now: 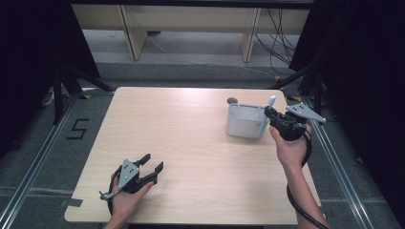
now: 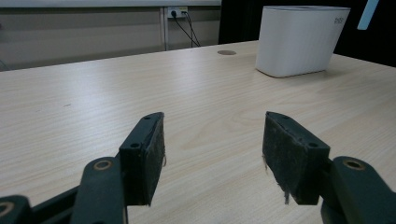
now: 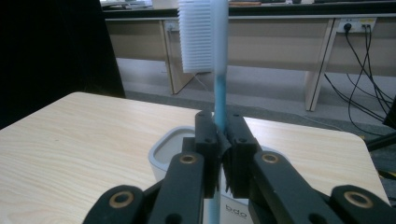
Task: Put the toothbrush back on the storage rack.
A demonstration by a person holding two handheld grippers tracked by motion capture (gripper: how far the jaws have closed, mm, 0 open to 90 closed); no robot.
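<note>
The right claw [image 3: 223, 149] was clamped tight on the handle of a light-blue plastic toothbrush with white bristles [image 3: 217, 42], holding it upright just above the white rounded-rectangular plastic holder [image 1: 244, 120] that stood at the right of the high view, on the pale wooden tabletop [image 1: 191, 143]. In the high view the toothbrush [image 1: 266, 117] ran down along the holder's right-hand edge, with its head uppermost. The left claw [image 1: 152, 167] rested low at the lower left of that view, its jaws spread wide with nothing between them, well apart from the holder.

Judging from this, the step in hand was either setting the brush into the holder or drawing it out; the pictures alone did not settle which. If it was going in, the next move called for keeping the handle vertical, centring its lower end over the opening, lowering it and only then loosening the grip.

The brush's lower end was hidden behind the right claw's own jaws in the right gripper view, so whether it was already inside the holder could not be told. In the left gripper view the toothbrush [image 2: 367, 14] was cut off by the upper right corner. A small dark round thing [image 1: 232, 100] behind the holder was too small to identify.
</note>
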